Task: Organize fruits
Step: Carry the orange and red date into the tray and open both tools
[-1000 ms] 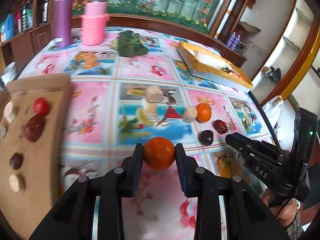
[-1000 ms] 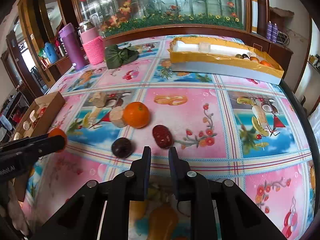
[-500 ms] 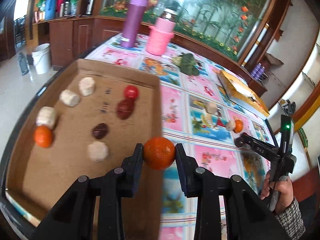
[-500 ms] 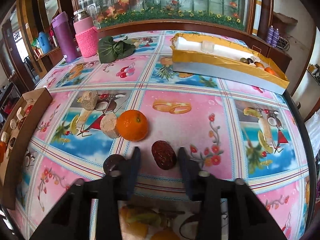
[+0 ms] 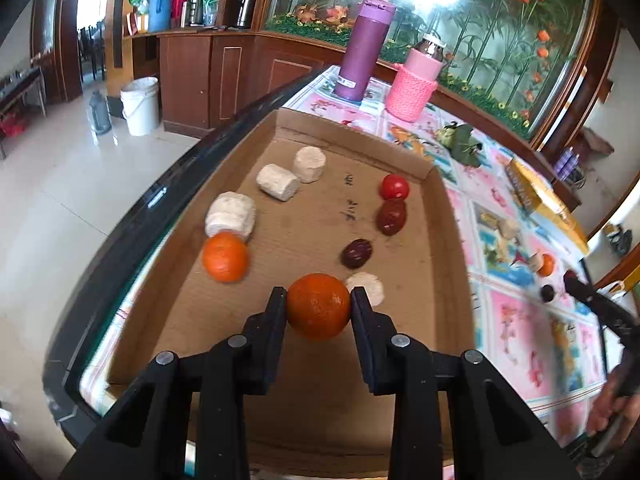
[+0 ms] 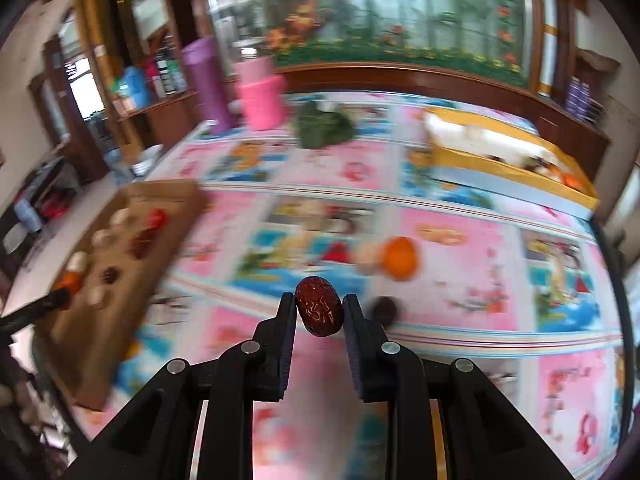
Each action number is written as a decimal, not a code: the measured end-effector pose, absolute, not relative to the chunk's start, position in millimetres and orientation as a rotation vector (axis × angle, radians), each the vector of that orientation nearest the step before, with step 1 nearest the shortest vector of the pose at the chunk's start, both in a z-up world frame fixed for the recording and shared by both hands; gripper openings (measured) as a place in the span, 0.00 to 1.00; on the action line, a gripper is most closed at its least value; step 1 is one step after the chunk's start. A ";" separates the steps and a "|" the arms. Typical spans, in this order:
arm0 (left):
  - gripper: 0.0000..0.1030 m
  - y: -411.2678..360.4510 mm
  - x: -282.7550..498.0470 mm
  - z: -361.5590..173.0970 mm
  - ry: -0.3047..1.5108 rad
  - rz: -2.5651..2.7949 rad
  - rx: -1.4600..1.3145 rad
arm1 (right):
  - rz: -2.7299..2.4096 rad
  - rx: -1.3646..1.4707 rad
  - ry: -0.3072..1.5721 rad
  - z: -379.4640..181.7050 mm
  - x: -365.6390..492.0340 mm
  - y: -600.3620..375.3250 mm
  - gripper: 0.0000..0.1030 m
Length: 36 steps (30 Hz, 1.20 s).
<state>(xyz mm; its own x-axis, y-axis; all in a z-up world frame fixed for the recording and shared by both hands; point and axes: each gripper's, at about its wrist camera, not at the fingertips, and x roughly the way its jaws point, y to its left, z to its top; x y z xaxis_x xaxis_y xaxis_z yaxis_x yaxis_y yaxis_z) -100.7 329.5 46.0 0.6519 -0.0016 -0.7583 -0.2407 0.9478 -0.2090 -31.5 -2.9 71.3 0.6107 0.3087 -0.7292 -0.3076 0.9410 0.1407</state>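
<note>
My left gripper (image 5: pixel 319 306) is shut on an orange (image 5: pixel 319 305) and hangs over the near half of a brown cardboard tray (image 5: pixel 304 392). In the tray lie another orange (image 5: pixel 225 257), three white cylinders (image 5: pixel 231 214), a white piece (image 5: pixel 366 286), a small tomato (image 5: pixel 394 187) and two red dates (image 5: pixel 391 216). My right gripper (image 6: pixel 319 311) is shut on a wrinkled red date (image 6: pixel 319 310), lifted above the patterned tablecloth. Behind it on the cloth lie an orange (image 6: pixel 400 257), a white piece (image 6: pixel 366 258) and a dark fruit (image 6: pixel 385 309). The right wrist view is motion-blurred.
A yellow-rimmed box (image 6: pixel 508 168) holding fruit stands at the table's back right. A purple flask (image 5: pixel 365 50), a pink knitted-sleeve bottle (image 5: pixel 416 84) and a green leafy bundle (image 5: pixel 460 142) stand at the back. The table's dark edge (image 5: pixel 152 216) runs left of the tray, floor beyond.
My left gripper carried the orange leftward from the cloth to over the cardboard tray. My right gripper opened around the red date, shut on it and lifted it off the cloth.
</note>
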 end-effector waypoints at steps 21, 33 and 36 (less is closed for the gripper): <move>0.37 374.2 -118.9 37.5 0.847 0.210 -0.322 | 0.748 -0.260 0.933 20.1 -79.9 238.8 0.26; 0.50 360.6 -140.1 68.5 0.760 0.270 -0.257 | 0.738 -0.192 0.867 43.0 -94.3 216.5 0.55; 0.61 338.3 -143.2 78.7 0.724 0.299 -0.176 | 0.712 -0.158 0.839 52.7 -100.7 197.0 0.61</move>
